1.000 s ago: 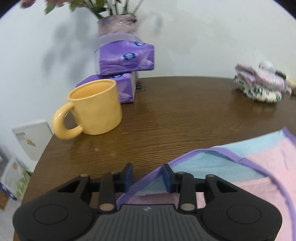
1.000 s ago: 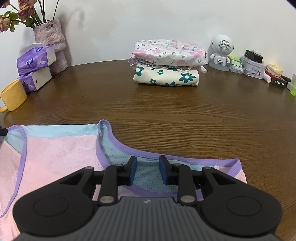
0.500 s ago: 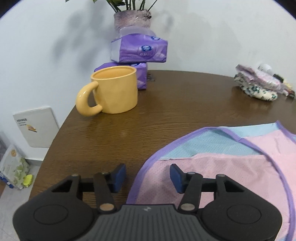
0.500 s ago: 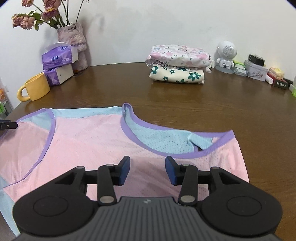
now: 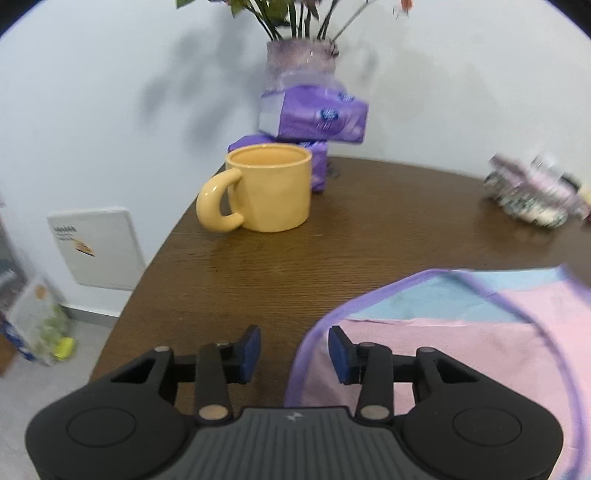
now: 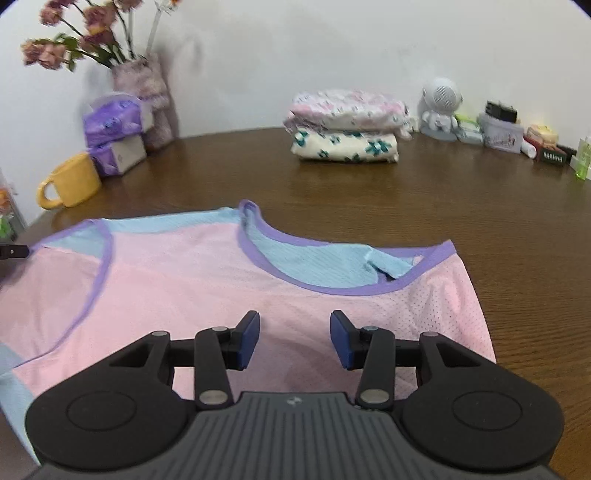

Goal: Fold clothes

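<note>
One pink top (image 6: 229, 295) lies flat on the bench (image 6: 443, 206); two folded garments (image 6: 345, 125) are stacked at upper centre. The right tongs (image 6: 294, 339) gape empty above it. The left tongs (image 5: 294, 354) are closing, gripping nothing.

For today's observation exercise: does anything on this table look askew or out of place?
Yes. The upper tissue pack sits crooked on the lower one, overhanging it. Also, a blue flap lies crumpled inside the pink top's neckline.

Even, bright indoor lighting was recorded in both views. Soft shadows of the flowers (image 5: 291, 14) were cast on the wall (image 5: 110, 92). Motion blur was noted on the folded clothes (image 5: 532, 195) in the left view. Fisheye bending and dark corners were observed.
</note>
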The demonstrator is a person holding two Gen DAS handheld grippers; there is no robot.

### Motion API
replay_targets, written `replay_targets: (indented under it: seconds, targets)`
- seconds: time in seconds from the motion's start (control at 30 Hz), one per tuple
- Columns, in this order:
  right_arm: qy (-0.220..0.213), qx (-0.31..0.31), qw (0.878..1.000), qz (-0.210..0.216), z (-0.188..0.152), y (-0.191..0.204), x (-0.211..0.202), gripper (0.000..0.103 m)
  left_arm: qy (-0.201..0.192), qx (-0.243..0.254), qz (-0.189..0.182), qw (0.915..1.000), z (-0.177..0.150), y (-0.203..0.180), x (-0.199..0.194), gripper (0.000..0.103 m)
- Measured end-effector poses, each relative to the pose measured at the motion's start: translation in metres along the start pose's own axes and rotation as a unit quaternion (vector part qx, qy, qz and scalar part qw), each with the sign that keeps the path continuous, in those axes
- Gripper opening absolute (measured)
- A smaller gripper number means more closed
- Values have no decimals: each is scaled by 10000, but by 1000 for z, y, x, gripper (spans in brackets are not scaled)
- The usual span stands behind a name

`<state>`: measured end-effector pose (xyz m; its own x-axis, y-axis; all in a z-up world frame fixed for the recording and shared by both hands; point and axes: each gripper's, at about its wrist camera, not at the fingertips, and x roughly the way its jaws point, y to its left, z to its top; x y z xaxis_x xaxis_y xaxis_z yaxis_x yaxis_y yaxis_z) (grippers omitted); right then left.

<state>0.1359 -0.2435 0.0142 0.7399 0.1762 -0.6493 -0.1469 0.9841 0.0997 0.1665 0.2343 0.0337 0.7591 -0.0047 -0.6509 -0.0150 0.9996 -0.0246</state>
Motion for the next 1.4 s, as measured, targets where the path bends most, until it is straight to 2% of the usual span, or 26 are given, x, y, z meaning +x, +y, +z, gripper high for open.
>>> replay_targets:
  seconds: [0.17, 0.37, 0.57, 0.67, 0.77, 0.9, 1.0, 1.2, 1.4]
  targets:
    - [-63, -176, 9996, 211, -10, 12, -16, 46, 305, 167, -146, 9993, -18, -2, -5, 40]
    - [-24, -365, 9989, 291, -18, 31, -14, 46, 165, 466, 326, 9982, -25, -12, -9, 38]
    - [-10, -280, 9995, 140, -26, 25, -15, 46, 73, 643, 622, 9960, -32, -14, -16, 39]
    - [-39, -305, 9995, 81, -27, 26, -15, 46, 73, 482, 472, 9977, -32, -13, -22, 41]
    - [-101, -172, 9995, 243, -29, 27, -21, 46, -7, 397, 156, 9991, -37, -15, -41, 46]
    - [-221, -288, 9987, 361, -34, 35, -38, 50, 36, 524, -119, 9985, -54, -27, -65, 48]
    - [-181, -373, 9978, 509, -39, 43, -43, 51, 27, 794, -319, 9963, -67, -41, -79, 48]
    - [-120, -483, 9965, 671, -45, 58, -41, 52, 77, 1285, -827, 9882, -82, -61, -102, 48]
    - [-83, -506, 9962, 705, -49, 60, -39, 54, 239, 2020, -1311, 9703, -82, -66, -107, 47]
